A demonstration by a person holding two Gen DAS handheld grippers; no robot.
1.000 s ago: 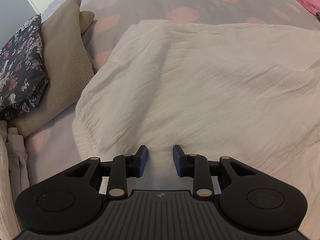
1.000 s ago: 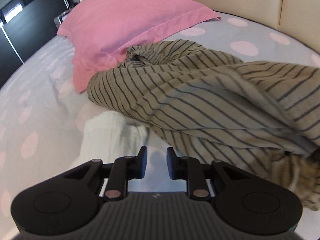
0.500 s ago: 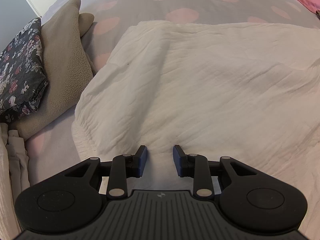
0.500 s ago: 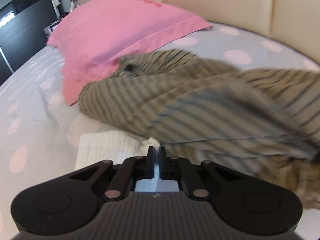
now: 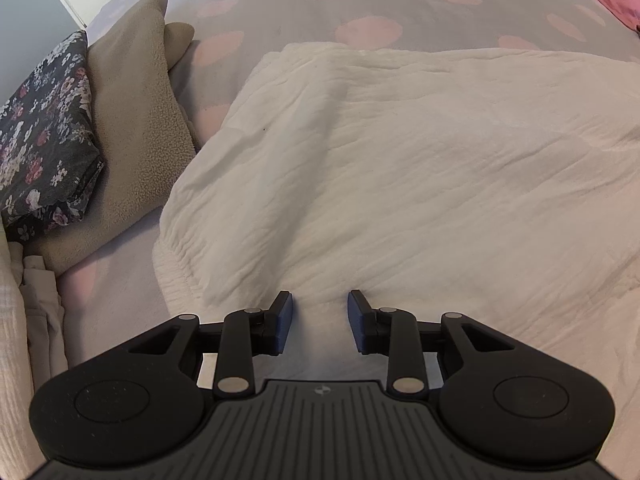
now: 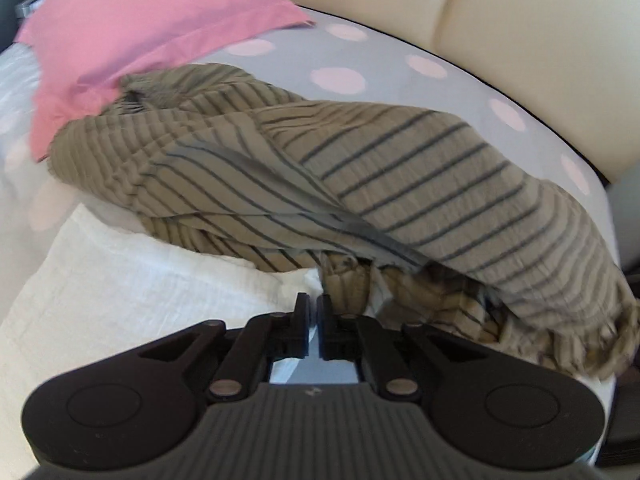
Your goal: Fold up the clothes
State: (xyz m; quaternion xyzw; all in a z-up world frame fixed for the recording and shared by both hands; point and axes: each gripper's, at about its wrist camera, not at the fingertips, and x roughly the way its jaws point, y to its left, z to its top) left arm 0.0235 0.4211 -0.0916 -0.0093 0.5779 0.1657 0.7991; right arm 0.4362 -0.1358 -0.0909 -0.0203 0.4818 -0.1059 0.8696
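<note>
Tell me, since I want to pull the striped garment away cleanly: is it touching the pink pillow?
Touching. The right wrist view shows the striped garment's far end lying against the pink pillow's lower edge, with no bedsheet visible between them.

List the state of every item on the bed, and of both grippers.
Cream crinkled cloth: spread out, wrinkled.
Olive striped garment: crumpled heap, overlapping the cream cloth.
Dark floral fabric: folded, resting on the fleece.
Beige fleece: folded.
Pink pillow: lying flat.
Left gripper: open, empty.
Right gripper: nearly shut, jaws opening, cream cloth's edge seemingly between them.
</note>
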